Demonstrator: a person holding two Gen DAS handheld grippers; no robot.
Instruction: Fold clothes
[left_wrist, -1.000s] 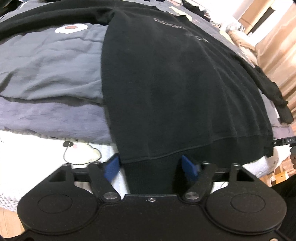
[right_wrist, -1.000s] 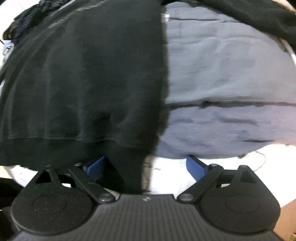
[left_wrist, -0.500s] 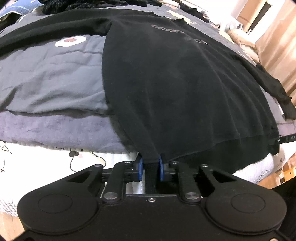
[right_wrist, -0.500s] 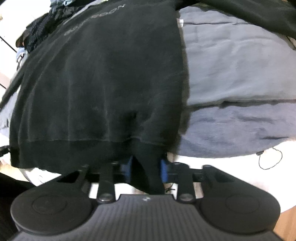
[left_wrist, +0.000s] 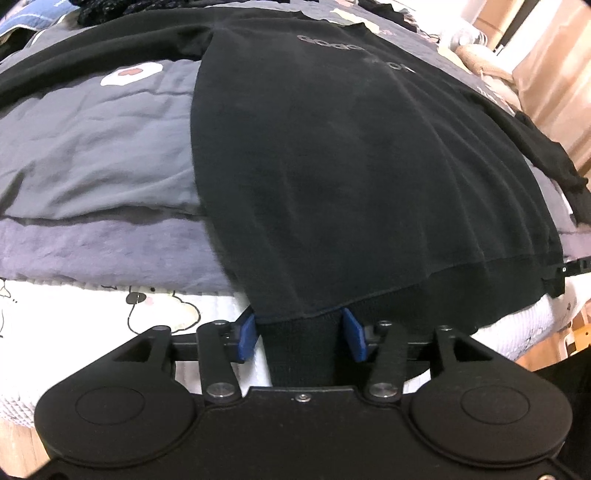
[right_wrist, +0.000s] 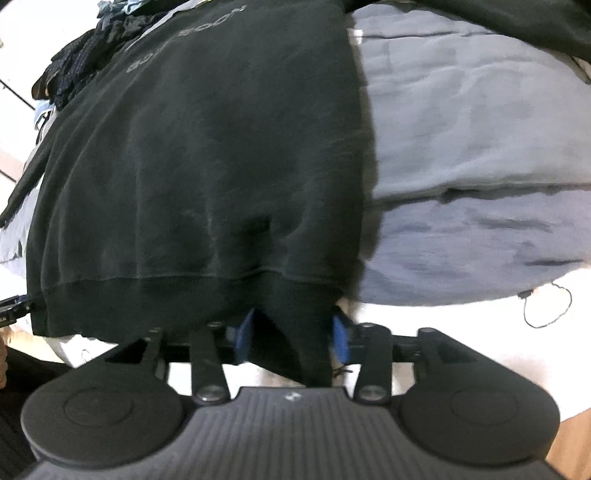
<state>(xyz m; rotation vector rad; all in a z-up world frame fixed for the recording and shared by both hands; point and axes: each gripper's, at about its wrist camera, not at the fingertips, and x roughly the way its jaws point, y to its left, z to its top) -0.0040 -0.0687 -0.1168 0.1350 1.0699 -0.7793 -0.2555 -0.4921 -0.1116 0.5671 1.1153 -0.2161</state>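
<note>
A black sweatshirt (left_wrist: 332, 147) with grey chest lettering lies flat on a bed, its ribbed hem hanging over the near edge. My left gripper (left_wrist: 301, 334) is open, its blue pads (left_wrist: 246, 332) on either side of the hem's left corner. In the right wrist view the same sweatshirt (right_wrist: 221, 147) fills the left half. My right gripper (right_wrist: 291, 334) is open, with the hem's right corner hanging between its blue pads (right_wrist: 341, 338).
A grey quilt (left_wrist: 92, 147) covers the bed, over a white sheet with cartoon prints (left_wrist: 147, 306). Dark clothes are piled at the far end (right_wrist: 66, 74). The sweatshirt's sleeves stretch out along the far side (left_wrist: 535, 155). Curtains and boxes stand at the right (left_wrist: 546, 55).
Half a second ago both grippers were shut on the hem corners. Both have now opened and let the hem go; the sweatshirt lies on the bed.
</note>
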